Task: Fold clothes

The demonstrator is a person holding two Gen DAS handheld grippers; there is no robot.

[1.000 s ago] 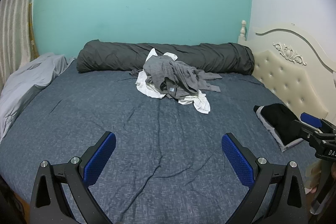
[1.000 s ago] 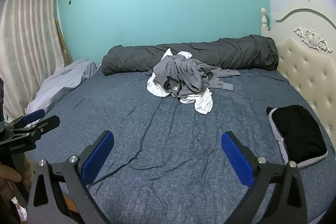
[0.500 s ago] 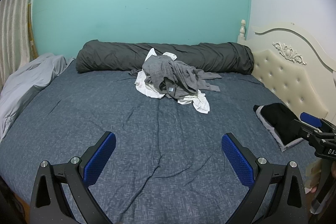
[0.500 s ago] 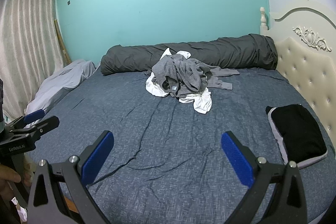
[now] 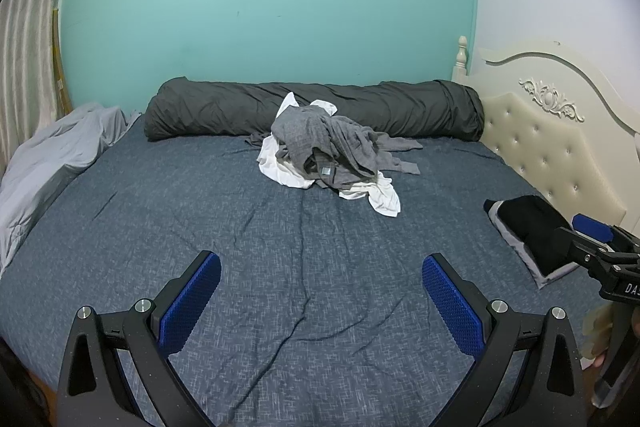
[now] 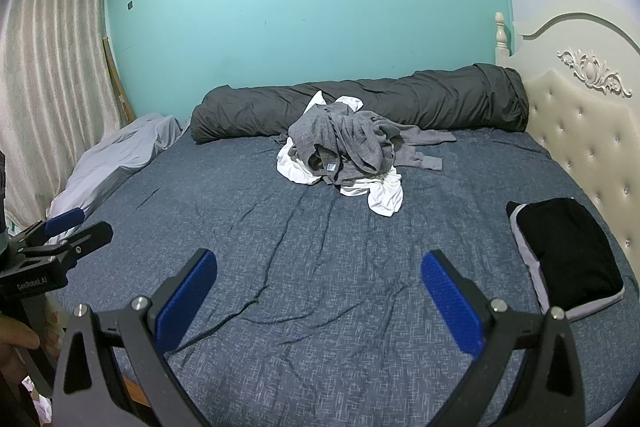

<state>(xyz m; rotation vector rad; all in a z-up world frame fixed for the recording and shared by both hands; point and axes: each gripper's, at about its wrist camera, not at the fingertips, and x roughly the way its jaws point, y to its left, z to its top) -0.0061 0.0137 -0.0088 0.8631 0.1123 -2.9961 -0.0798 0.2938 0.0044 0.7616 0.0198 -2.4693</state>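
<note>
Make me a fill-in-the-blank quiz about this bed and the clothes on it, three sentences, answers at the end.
1. In the clothes pile, the grey garment lies on top of a ____ one.
2. The folded black garment lies beside the cream ____.
3. Both the left hand-held gripper and the right hand-held gripper have jaws that are ____ and empty.

Missing words: white; headboard; open

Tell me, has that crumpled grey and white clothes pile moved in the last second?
No. The crumpled grey and white clothes pile lies in the same spot before the rolled dark grey duvet.
</note>
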